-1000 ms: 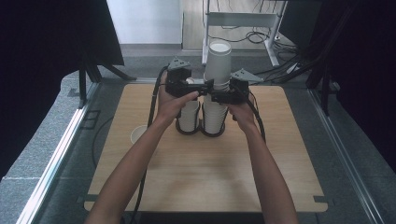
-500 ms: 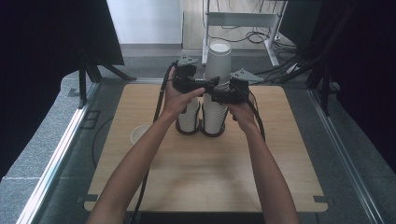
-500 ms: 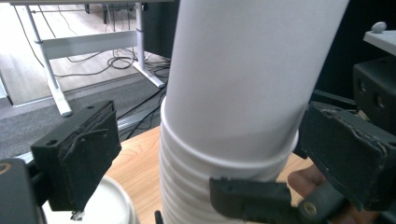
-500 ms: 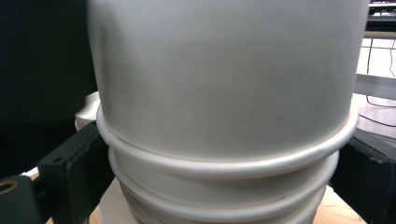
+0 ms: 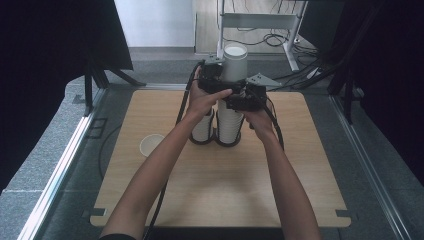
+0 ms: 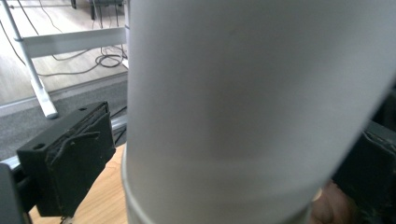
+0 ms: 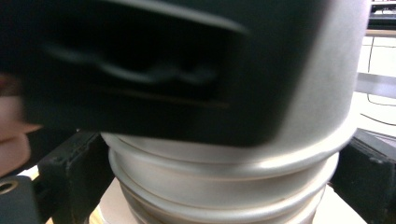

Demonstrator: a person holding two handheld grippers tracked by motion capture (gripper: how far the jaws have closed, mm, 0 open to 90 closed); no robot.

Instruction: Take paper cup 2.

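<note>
A tall stack of white paper cups (image 5: 230, 120) stands at the middle of the wooden table (image 5: 300, 165), and its top cup (image 5: 235, 55) sticks up high. My left gripper (image 5: 226, 75) is at that top cup (image 6: 243, 107). Its jaws have just been opening and stand on either side of the cup, with a thin gap showing at the left pad (image 6: 74, 158). My right gripper (image 5: 233, 103) is lower down, with its jaws closed against the rims of the stack (image 7: 224, 182). A shorter cup stack (image 5: 202, 127) stands just left of the tall one.
A single white cup (image 5: 151, 145) stands alone on the left part of the table. Cables trail from both grippers toward the far edge. A white metal frame (image 5: 260, 20) and loose cables lie on the floor beyond the table. Dark screens stand on both sides.
My left gripper has moved right, from above the shorter stack to the top cup of the tall stack. The right gripper and both stacks have stayed put.
</note>
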